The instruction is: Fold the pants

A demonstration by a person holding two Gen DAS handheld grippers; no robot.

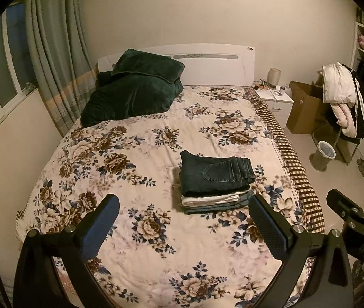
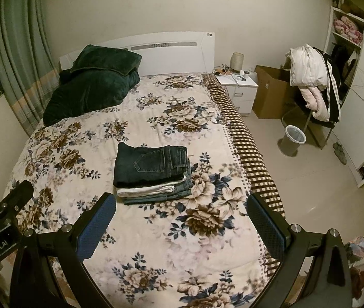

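Dark jeans (image 1: 216, 173) lay folded atop a small stack mid-frame on the floral bed (image 1: 120, 159), lower garments barely visible, left gripper (image 1: 184, 222) and right gripper (image 2: 182, 219) fingers spread, empty.

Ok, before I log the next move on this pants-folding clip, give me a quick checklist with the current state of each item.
1. Left gripper open and holding nothing: ok.
2. Right gripper open and holding nothing: ok.
3. Both grippers clear of the stack of folded pants, which lies apart from them on the floral bedspread: ok.
4. Top dark jeans folded flat, back pocket up: ok.
5. Stack edges aligned: not ok, the white pair and the lower layers stick out slightly at the near edge.
6. Another unfolded pair waiting: cannot tell, none shows on the bed.
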